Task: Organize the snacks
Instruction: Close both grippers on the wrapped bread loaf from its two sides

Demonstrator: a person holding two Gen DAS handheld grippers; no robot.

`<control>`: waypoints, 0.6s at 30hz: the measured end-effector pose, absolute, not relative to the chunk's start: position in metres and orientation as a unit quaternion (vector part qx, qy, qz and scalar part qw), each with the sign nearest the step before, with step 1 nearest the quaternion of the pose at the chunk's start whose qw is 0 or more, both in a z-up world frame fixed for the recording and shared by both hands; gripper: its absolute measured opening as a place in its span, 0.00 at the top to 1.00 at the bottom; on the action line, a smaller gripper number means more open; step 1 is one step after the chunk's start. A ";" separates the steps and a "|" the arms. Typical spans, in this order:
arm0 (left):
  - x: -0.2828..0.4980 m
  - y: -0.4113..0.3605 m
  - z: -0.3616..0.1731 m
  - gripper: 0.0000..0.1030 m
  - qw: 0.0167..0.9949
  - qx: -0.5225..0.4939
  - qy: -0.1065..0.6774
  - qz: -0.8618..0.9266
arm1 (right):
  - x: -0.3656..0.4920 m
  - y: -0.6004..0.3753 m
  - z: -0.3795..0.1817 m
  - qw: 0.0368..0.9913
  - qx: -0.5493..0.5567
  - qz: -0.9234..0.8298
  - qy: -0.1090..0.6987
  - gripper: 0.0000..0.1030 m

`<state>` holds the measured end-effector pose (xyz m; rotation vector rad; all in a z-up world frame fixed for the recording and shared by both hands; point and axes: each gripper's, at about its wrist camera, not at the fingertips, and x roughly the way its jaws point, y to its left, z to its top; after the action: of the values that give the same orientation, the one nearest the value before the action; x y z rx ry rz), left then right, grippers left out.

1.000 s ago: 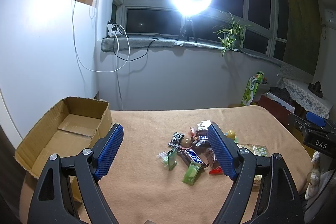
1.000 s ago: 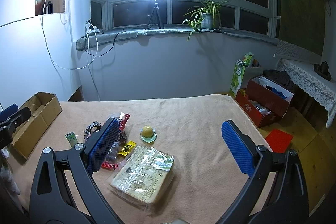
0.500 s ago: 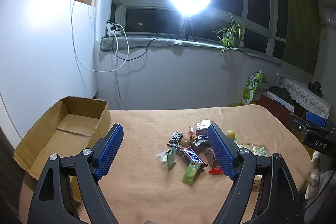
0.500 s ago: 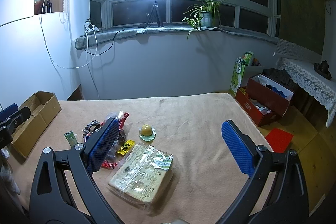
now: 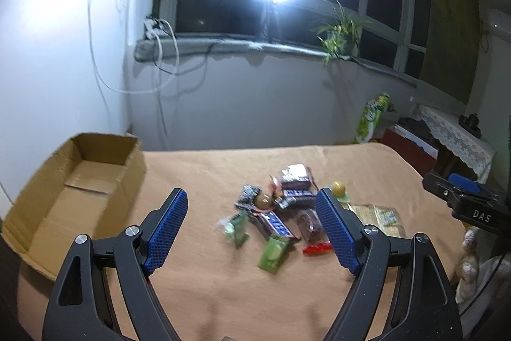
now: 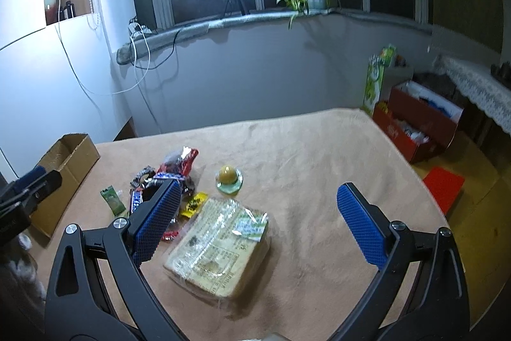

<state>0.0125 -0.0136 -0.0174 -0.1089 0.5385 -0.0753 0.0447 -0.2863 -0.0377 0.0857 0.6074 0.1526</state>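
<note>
Both the left gripper (image 5: 252,227) and right gripper (image 6: 255,224) gape wide, holding nothing, above the table (image 6: 319,155); snacks (image 5: 274,213) lie mid-table, a cardboard box (image 5: 80,178) at its left edge.

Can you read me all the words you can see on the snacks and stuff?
"DAS": white letters on the black right gripper body, seen from the left wrist.
Blue and white bar: white letters show, partly hidden, too blurred to read.
Big clear pack: print all over, too small to read.
Yellow packet: dark print, unreadable.
Green carton by the wall: too blurred.
Other wrappers: blurred, nothing readable.
</note>
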 end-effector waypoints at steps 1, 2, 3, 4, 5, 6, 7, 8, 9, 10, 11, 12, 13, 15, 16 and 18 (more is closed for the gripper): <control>0.014 -0.016 -0.020 0.20 0.960 -0.056 0.270 -0.043 | 0.046 -0.289 -0.042 0.948 0.049 0.078 0.305 0.02; 0.015 -0.018 -0.022 0.20 0.959 -0.058 0.273 -0.048 | 0.047 -0.292 -0.044 0.945 0.057 0.082 0.311 0.02; 0.016 -0.021 -0.024 0.20 0.958 -0.060 0.276 -0.054 | 0.048 -0.295 -0.048 0.942 0.064 0.086 0.317 0.02; 0.017 -0.024 -0.026 0.20 0.956 -0.062 0.280 -0.062 | 0.049 -0.298 -0.048 0.940 0.069 0.089 0.322 0.04; 0.017 -0.026 -0.028 0.20 0.954 -0.065 0.283 -0.069 | 0.051 -0.302 -0.052 0.935 0.080 0.097 0.331 0.05; 0.019 -0.030 -0.031 0.20 0.951 -0.071 0.290 -0.082 | 0.051 -0.304 -0.054 0.932 0.087 0.103 0.337 0.09; 0.021 -0.032 -0.035 0.20 0.946 -0.079 0.299 -0.096 | 0.053 -0.306 -0.058 0.927 0.096 0.110 0.345 0.13; 0.022 -0.034 -0.038 0.20 0.941 -0.088 0.308 -0.110 | 0.054 -0.308 -0.063 0.919 0.110 0.121 0.358 0.15; 0.024 -0.036 -0.042 0.21 0.936 -0.096 0.316 -0.122 | 0.055 -0.310 -0.066 0.914 0.120 0.128 0.366 0.18; 0.026 -0.040 -0.047 0.25 0.929 -0.104 0.326 -0.137 | 0.057 -0.312 -0.070 0.909 0.129 0.134 0.374 0.22; 0.028 -0.042 -0.050 0.29 0.924 -0.109 0.335 -0.147 | 0.059 -0.314 -0.077 0.901 0.142 0.142 0.384 0.24; 0.030 -0.046 -0.053 0.32 0.919 -0.115 0.342 -0.158 | 0.060 -0.315 -0.080 0.896 0.149 0.146 0.391 0.28; 0.031 -0.051 -0.058 0.38 0.910 -0.126 0.355 -0.174 | 0.061 -0.316 -0.083 0.892 0.155 0.151 0.397 0.32; 0.033 -0.055 -0.064 0.42 0.897 -0.146 0.369 -0.196 | 0.061 -0.317 -0.090 0.881 0.169 0.166 0.409 0.33; 0.036 -0.058 -0.069 0.43 0.886 -0.161 0.381 -0.211 | 0.061 -0.317 -0.094 0.875 0.176 0.174 0.415 0.34; 0.041 -0.062 -0.076 0.50 0.870 -0.175 0.397 -0.232 | 0.062 -0.317 -0.098 0.867 0.187 0.187 0.423 0.35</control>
<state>0.0412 -0.0622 -0.0761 -0.3669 0.8301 -0.4861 0.0617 -0.3169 -0.0976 0.3923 0.8854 0.3911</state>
